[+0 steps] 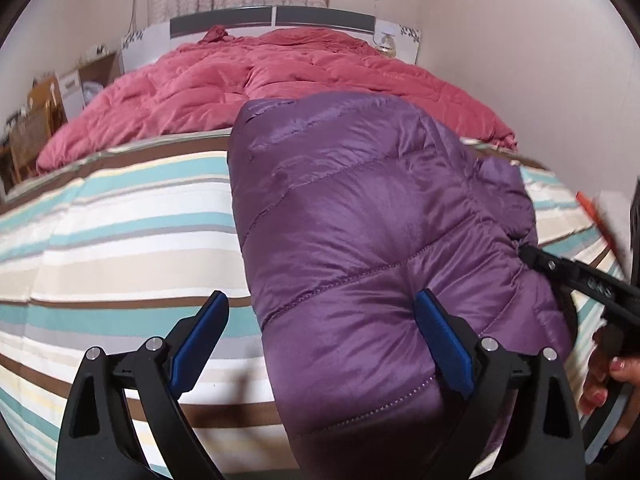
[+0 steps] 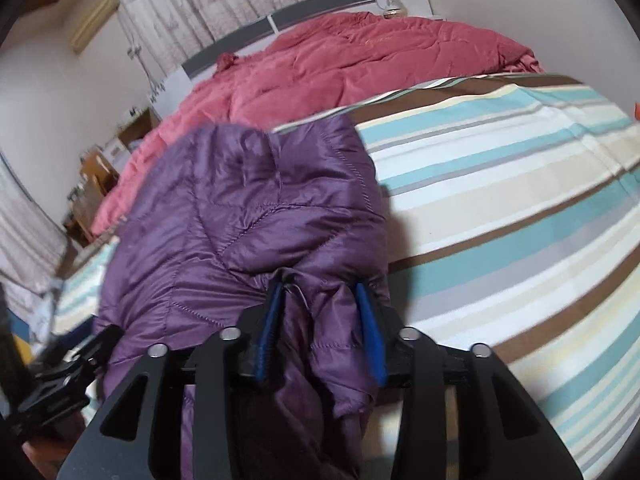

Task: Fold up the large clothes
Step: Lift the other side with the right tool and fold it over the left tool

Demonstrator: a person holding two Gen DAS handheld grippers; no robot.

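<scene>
A purple quilted puffer jacket [image 1: 360, 208] lies folded lengthwise on the striped bed sheet [image 1: 120, 216]. My left gripper [image 1: 326, 328] stands wide open over the jacket's near end; its right finger hovers above the fabric and its left finger is over the sheet. From the right wrist view the jacket [image 2: 224, 216] is bunched up near me, and my right gripper [image 2: 320, 320] has its blue pads against a puffy fold of the jacket's edge. The right gripper [image 1: 532, 256] also shows at the jacket's right side in the left wrist view.
A crumpled pink duvet [image 1: 280, 76] covers the far half of the bed, up to the grey headboard [image 1: 272, 20]. Wooden furniture and boxes [image 1: 44, 116] stand to the left. A hand [image 1: 608, 376] holds the right gripper. Striped sheet [image 2: 500, 200] stretches to the jacket's right.
</scene>
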